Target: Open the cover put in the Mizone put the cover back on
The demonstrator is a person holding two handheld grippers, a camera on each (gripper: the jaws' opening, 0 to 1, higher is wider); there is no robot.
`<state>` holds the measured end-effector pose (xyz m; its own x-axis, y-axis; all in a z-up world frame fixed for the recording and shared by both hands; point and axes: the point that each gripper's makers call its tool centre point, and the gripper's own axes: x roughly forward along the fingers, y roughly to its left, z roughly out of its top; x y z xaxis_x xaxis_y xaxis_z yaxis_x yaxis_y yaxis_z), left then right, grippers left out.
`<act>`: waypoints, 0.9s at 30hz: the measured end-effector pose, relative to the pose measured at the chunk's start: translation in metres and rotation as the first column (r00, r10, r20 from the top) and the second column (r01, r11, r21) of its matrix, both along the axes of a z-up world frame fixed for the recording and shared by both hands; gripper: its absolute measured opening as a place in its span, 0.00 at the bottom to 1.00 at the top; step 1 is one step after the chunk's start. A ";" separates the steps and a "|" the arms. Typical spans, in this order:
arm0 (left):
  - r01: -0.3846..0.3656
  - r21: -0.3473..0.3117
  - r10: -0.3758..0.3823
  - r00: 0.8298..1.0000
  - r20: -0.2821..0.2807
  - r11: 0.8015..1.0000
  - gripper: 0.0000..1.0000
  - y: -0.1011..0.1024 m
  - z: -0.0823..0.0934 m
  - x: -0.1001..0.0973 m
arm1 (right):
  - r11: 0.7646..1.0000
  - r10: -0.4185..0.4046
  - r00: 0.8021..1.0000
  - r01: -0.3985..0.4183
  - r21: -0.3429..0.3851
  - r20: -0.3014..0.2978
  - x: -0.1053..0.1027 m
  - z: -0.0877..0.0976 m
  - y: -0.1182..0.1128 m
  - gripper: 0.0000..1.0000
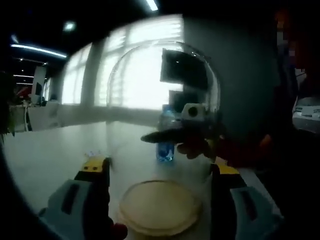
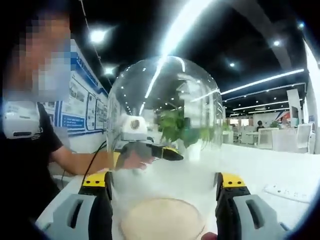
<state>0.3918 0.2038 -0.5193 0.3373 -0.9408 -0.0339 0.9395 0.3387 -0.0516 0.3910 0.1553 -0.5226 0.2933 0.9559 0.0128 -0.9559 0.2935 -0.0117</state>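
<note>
Between the two jaws of the left gripper (image 1: 159,172), in the left gripper view, stands a clear glass dome cover (image 1: 162,105) on a round wooden base (image 1: 159,206). The left jaw, with its yellow tip, lies against the glass on one side and the right jaw against it on the other, so this claw is set wide around the dome and appears to press it; real contact is hard to judge through the glass. Seen through the dome, beyond it on the white table (image 1: 55,150), is a bottle with blue liquid, the Mizone (image 1: 165,135), standing upright outside the cover. Just right of the bottle the other gripper comes in, held by a hand (image 1: 197,147). Bright windows (image 1: 130,65) fill the wall behind, and further right a person's dark figure stands at the table edge.

Across in the right gripper view, a person in a black shirt (image 2: 25,150) is at the left, an arm reaching toward the dome. The right gripper (image 2: 164,187) likewise straddles the dome cover (image 2: 165,125), its yellow-tipped jaws wide apart on either side of the glass over the wooden base (image 2: 162,220). Through the glass the left gripper (image 2: 150,149) shows, and green plants (image 2: 177,127) behind. At the far right a white power strip (image 2: 290,192) lies on the table (image 2: 270,167).
</note>
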 end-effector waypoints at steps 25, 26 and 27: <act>0.022 -0.019 -0.021 1.000 0.003 1.000 0.76 -0.001 -0.007 0.001 | 0.999 -0.003 1.000 0.002 -0.037 -0.016 0.000 -0.012 0.002 0.80; 0.022 -0.020 -0.022 1.000 0.003 1.000 0.76 -0.001 -0.007 0.001 | 0.999 -0.003 1.000 0.002 -0.037 -0.016 0.000 -0.012 0.002 0.80; 0.023 -0.021 -0.023 1.000 0.005 1.000 0.76 -0.002 -0.007 0.000 | 0.999 -0.002 1.000 0.002 -0.037 -0.016 0.000 -0.012 0.002 0.80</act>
